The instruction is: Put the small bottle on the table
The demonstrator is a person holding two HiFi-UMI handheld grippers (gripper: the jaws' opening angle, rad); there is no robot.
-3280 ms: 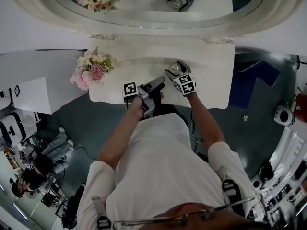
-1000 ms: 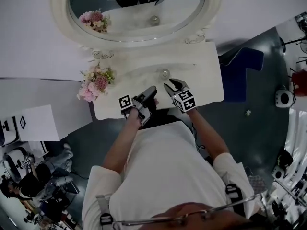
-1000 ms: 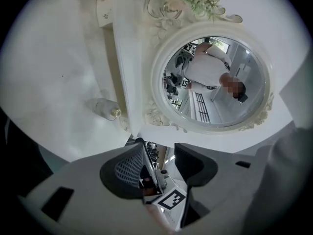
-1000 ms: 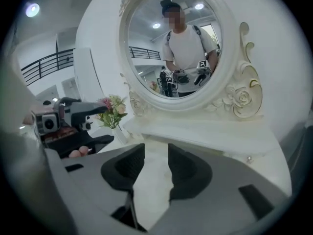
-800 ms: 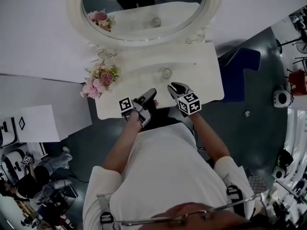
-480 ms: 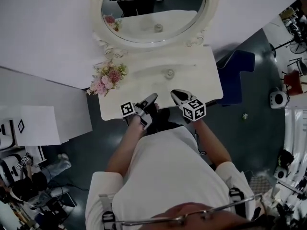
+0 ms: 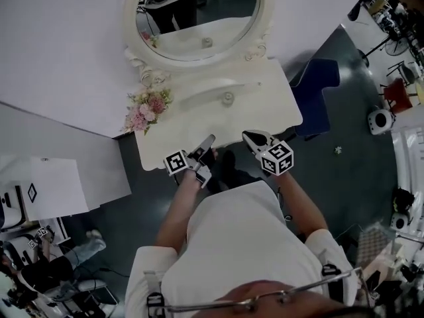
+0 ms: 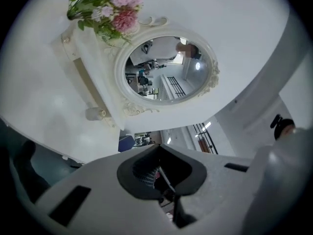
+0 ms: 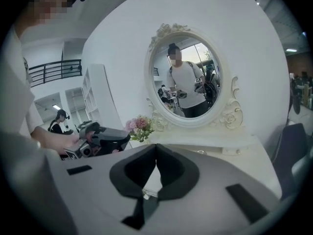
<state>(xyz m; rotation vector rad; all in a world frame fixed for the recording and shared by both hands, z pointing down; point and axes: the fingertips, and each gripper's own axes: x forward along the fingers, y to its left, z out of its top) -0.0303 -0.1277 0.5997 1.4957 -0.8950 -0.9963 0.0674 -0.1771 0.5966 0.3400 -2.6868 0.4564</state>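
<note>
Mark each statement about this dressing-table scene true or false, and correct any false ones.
1. The small bottle sits on the table, touched by neither gripper. True.
2. The left gripper grips the bottle. False: its jaws are shut with nothing between them, and it hangs by the table's near edge.
3. The flowers are at the table's left end, as the person sees it. True.
4. The right gripper has its jaws wide apart. False: they are shut and empty.
5. The mirror behind the table is square. False: it is oval, in an ornate pale frame.
</note>
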